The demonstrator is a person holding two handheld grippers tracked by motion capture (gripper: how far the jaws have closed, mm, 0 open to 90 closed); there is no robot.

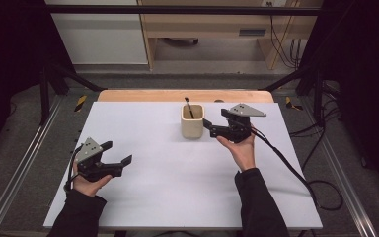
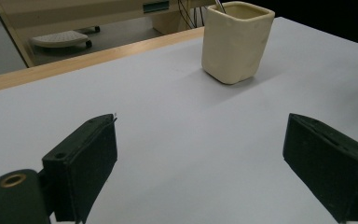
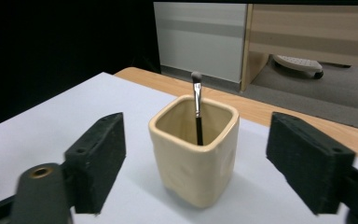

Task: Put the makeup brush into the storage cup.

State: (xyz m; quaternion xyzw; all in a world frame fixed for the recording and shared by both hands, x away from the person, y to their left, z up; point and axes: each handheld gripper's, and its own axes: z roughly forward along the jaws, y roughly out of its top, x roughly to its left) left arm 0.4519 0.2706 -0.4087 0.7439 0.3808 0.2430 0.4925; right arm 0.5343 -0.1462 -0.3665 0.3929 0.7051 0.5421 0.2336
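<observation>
Brush (image 3: pixel 196 105) upright in cup (image 3: pixel 196 154) near desk's (image 1: pixel 177 187) far edge | light, thin, slippery; pinch the handle | right gripper (image 1: pixel 208 123) jaws apart, empty | left gripper (image 1: pixel 121 157) jaws apart, empty.

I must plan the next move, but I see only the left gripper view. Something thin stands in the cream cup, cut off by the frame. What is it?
Observer: A small makeup brush with a black handle, bristle head up, leaning inside the cream cup.
Operator: Thank you. Does the right gripper hold this cup?
Observer: No. The right gripper points at the cup from beside it, with its jaws open and nothing gripped.
</observation>
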